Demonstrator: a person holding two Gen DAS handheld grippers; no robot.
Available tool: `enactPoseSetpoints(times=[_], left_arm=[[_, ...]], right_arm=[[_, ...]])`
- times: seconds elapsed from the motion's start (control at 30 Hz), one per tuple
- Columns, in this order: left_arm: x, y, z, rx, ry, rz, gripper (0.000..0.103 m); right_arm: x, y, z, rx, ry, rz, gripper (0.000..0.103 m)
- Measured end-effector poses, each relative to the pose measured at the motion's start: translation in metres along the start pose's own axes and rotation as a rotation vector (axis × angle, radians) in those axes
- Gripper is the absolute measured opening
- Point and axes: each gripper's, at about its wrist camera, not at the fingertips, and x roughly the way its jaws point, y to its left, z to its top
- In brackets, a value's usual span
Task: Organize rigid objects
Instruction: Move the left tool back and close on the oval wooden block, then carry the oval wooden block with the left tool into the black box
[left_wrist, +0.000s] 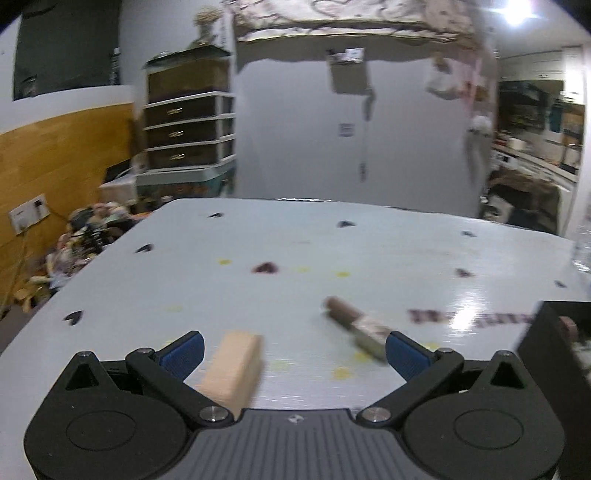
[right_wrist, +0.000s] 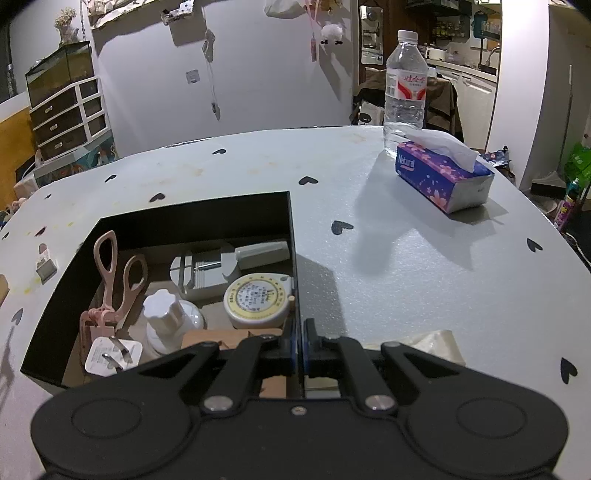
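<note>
In the left wrist view, my left gripper (left_wrist: 293, 354) is open and empty just above the white table (left_wrist: 332, 251). A pale wooden block (left_wrist: 232, 367) lies between the fingers, close to the left one. A brown tube with a pale label (left_wrist: 354, 325) lies beside the right fingertip (left_wrist: 404, 354). The black box's corner (left_wrist: 550, 354) shows at far right. In the right wrist view, my right gripper (right_wrist: 299, 350) is shut on the black box's right wall (right_wrist: 293, 266). The box holds pink scissors (right_wrist: 114, 280), a white bottle (right_wrist: 166, 321), a round tin (right_wrist: 258, 299) and a white plug (right_wrist: 112, 356).
A purple tissue pack (right_wrist: 443, 177) and a clear water bottle (right_wrist: 404, 85) stand at the table's far right. A small clip-like item (right_wrist: 46, 264) lies left of the box. A crumpled tissue (right_wrist: 436, 343) lies near the right gripper. Drawers (left_wrist: 188, 129) stand beyond the table.
</note>
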Motion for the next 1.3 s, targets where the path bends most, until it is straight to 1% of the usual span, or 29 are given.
enactPoseSetpoints(times=[0.1, 0.17, 0.2, 0.23, 0.33, 0.37, 0.4, 0.43, 0.47, 0.5, 0.53, 0.7, 0.77, 0.8, 0.87, 0.97, 1.07, 1.13, 1.23, 1.3], left_arm=[[0.013, 0.016, -0.001, 0.000, 0.026, 0.022, 0.100], [0.022, 0.024, -0.001, -0.002, 0.042, 0.022, 0.094], [0.027, 0.028, 0.000, -0.007, 0.052, 0.013, 0.089], [0.030, 0.034, -0.001, -0.018, 0.063, -0.003, 0.079], [0.041, 0.043, -0.002, -0.039, 0.108, -0.035, 0.066], [0.043, 0.044, -0.002, -0.039, 0.117, -0.041, 0.063], [0.045, 0.046, -0.002, -0.038, 0.129, -0.043, 0.058], [0.047, 0.047, -0.002, -0.037, 0.141, -0.045, 0.050], [0.049, 0.048, -0.002, -0.038, 0.150, -0.044, 0.045], [0.050, 0.049, -0.003, -0.039, 0.160, -0.043, 0.033], [0.050, 0.049, -0.003, -0.041, 0.164, -0.048, 0.026], [0.048, 0.046, -0.004, -0.046, 0.158, -0.037, 0.026], [0.042, 0.042, -0.002, -0.051, 0.141, -0.037, 0.026], [0.038, 0.039, -0.001, -0.052, 0.129, -0.042, 0.026], [0.026, 0.030, 0.005, -0.056, 0.097, -0.076, 0.026], [0.005, 0.008, 0.016, -0.055, 0.045, -0.174, 0.026], [-0.015, -0.022, 0.027, -0.052, 0.008, -0.299, 0.026], [-0.024, -0.046, 0.032, -0.043, 0.005, -0.382, 0.026], [-0.034, -0.080, 0.033, -0.030, 0.018, -0.484, 0.026], [-0.037, -0.103, 0.033, -0.027, 0.039, -0.535, 0.026]], right_arm=[[0.000, 0.000, 0.000, 0.001, 0.001, -0.002, 0.004], [0.001, 0.000, 0.001, 0.002, 0.002, -0.002, 0.004], [0.000, 0.000, 0.000, 0.002, 0.002, -0.002, 0.004], [0.000, 0.000, 0.000, 0.002, 0.001, -0.002, 0.004], [0.001, 0.000, 0.000, 0.003, 0.002, -0.001, 0.004], [0.001, 0.000, 0.000, 0.003, 0.002, -0.001, 0.004], [0.001, 0.000, 0.000, 0.003, 0.002, -0.001, 0.004], [0.001, 0.000, 0.000, 0.003, 0.002, -0.001, 0.004], [0.001, 0.000, 0.000, 0.003, 0.002, -0.001, 0.004], [0.001, 0.000, 0.000, 0.004, 0.002, 0.000, 0.004], [0.001, 0.000, 0.000, 0.003, 0.002, -0.001, 0.004], [0.001, 0.000, 0.000, 0.003, 0.002, -0.001, 0.004], [0.001, 0.000, 0.000, 0.004, 0.002, 0.000, 0.004], [0.001, 0.000, 0.000, 0.004, 0.002, -0.001, 0.004], [0.001, 0.000, 0.000, 0.004, 0.002, -0.002, 0.004], [0.002, 0.000, 0.000, 0.004, 0.002, -0.001, 0.004], [0.002, 0.000, 0.000, 0.004, 0.002, -0.002, 0.004], [0.002, 0.000, 0.000, 0.004, 0.002, -0.001, 0.004], [0.002, 0.000, 0.000, 0.004, 0.002, -0.001, 0.004], [0.003, 0.000, 0.000, 0.004, 0.003, 0.001, 0.004]])
